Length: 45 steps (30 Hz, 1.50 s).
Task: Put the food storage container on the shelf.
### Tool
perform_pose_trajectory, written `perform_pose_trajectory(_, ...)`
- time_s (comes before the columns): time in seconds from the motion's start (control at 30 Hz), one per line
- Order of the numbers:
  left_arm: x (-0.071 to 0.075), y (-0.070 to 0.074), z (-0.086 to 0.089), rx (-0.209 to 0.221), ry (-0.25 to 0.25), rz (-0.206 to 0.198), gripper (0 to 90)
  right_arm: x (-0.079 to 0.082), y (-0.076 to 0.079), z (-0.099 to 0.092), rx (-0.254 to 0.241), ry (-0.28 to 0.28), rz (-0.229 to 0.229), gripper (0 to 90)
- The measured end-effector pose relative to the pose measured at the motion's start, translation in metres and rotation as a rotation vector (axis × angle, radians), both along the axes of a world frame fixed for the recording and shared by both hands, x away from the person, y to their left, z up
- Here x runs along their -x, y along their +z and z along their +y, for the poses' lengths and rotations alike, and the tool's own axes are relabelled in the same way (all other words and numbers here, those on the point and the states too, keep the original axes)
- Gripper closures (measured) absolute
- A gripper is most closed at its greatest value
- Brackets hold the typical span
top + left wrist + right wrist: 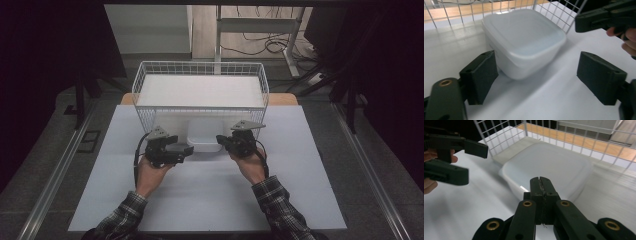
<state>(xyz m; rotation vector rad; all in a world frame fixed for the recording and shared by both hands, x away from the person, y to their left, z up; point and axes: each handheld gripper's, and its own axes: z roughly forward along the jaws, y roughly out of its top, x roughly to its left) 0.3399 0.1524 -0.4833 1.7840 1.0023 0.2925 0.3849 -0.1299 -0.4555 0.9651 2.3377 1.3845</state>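
A white lidded plastic container (204,135) sits on the white table just in front of a white wire basket (200,65). My left gripper (188,149) is at the container's left side and stands open. In the left gripper view, the container (524,42) lies ahead of its gripper (539,77), nearer the left pad (480,76), and nothing is between the jaws. My right gripper (220,140) is at the container's right side, shut on nothing. In the right gripper view its closed tips (541,181) point at the container (554,165), close to the near wall.
The wire basket (574,143) stands directly behind the container, and its floor is a white board. The white table top (210,195) runs wide toward the person. Table legs and cables (260,42) lie on the floor beyond the basket. Dark surroundings flank both sides.
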Motion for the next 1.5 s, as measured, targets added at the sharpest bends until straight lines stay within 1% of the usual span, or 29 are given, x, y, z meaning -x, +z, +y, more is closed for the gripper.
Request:
perform_pose_trajectory(0.1,0.012,-0.001,0.005,0.017,0.001,0.001,12.5,0.005,-0.001,0.003,0.008,0.027,0.004,88.9)
perform_pose_trajectory(0.17,0.02,-0.001,0.007,0.018,0.005,-0.012,11.6,0.008,-0.001,0.006,0.011,0.042,0.004,88.9)
perform_pose_trajectory(0.2,0.024,-0.002,0.009,0.011,0.006,-0.02,11.2,0.009,-0.001,0.007,0.013,0.049,0.004,88.9)
perform_pose_trajectory(0.27,0.033,-0.005,0.01,-0.026,0.01,-0.037,10.2,0.012,-0.001,0.009,0.016,0.066,0.0,88.9)
perform_pose_trajectory(0.3,0.038,-0.007,0.011,-0.051,0.012,-0.043,9.7,0.014,-0.002,0.01,0.018,0.07,-0.002,88.9)
perform_pose_trajectory(0.37,0.045,-0.011,0.013,-0.073,0.008,-0.048,9.4,0.016,-0.003,0.011,0.025,0.081,-0.002,88.9)
perform_pose_trajectory(0.4,0.048,-0.013,0.013,-0.077,0.005,-0.045,9.0,0.017,-0.004,0.011,0.03,0.085,-0.002,89.0)
perform_pose_trajectory(0.43,0.054,-0.017,0.015,-0.08,0.003,-0.036,8.5,0.018,-0.005,0.012,0.032,0.088,-0.002,89.0)
perform_pose_trajectory(0.47,0.057,-0.019,0.016,-0.081,0.003,-0.035,7.9,0.02,-0.008,0.013,0.046,0.09,-0.003,88.9)
perform_pose_trajectory(0.53,0.063,-0.022,0.018,-0.089,0.003,-0.032,7.5,0.02,-0.01,0.014,0.056,0.093,-0.004,89.0)
perform_pose_trajectory(0.67,0.076,-0.027,0.019,-0.108,0.005,-0.042,6.7,0.02,-0.016,0.015,0.062,0.097,0.004,89.0)
perform_pose_trajectory(0.77,0.085,-0.031,0.019,-0.132,-0.001,-0.042,6.0,0.02,-0.019,0.018,0.072,0.11,0.005,88.9)
perform_pose_trajectory(0.83,0.089,-0.033,0.019,-0.15,-0.01,-0.046,5.5,0.02,-0.022,0.02,0.088,0.117,-0.001,88.9)
perform_pose_trajectory(0.9,0.092,-0.034,0.02,-0.158,-0.009,-0.047,5.3,0.02,-0.026,0.023,0.099,0.121,0.006,88.9)
perform_pose_trajectory(1.03,0.096,-0.035,0.023,-0.149,-0.004,-0.043,5.1,0.014,-0.034,0.026,0.112,0.12,0.025,88.9)
perform_pose_trajectory(1.2,0.095,-0.038,0.023,-0.158,-0.008,-0.035,5.1,0.005,-0.039,0.028,0.116,0.106,0.037,88.9)
perform_pose_trajectory(1.37,0.094,-0.039,0.022,-0.157,-0.012,-0.03,5.1,-0.005,-0.041,0.028,0.097,0.086,0.054,88.9)
perform_pose_trajectory(1.4,0.094,-0.04,0.023,-0.156,-0.012,-0.028,5.2,-0.007,-0.042,0.028,0.086,0.083,0.067,89.0)
perform_pose_trajectory(1.5,0.094,-0.04,0.023,-0.149,-0.01,-0.024,5.3,-0.011,-0.042,0.03,0.078,0.074,0.07,89.0)
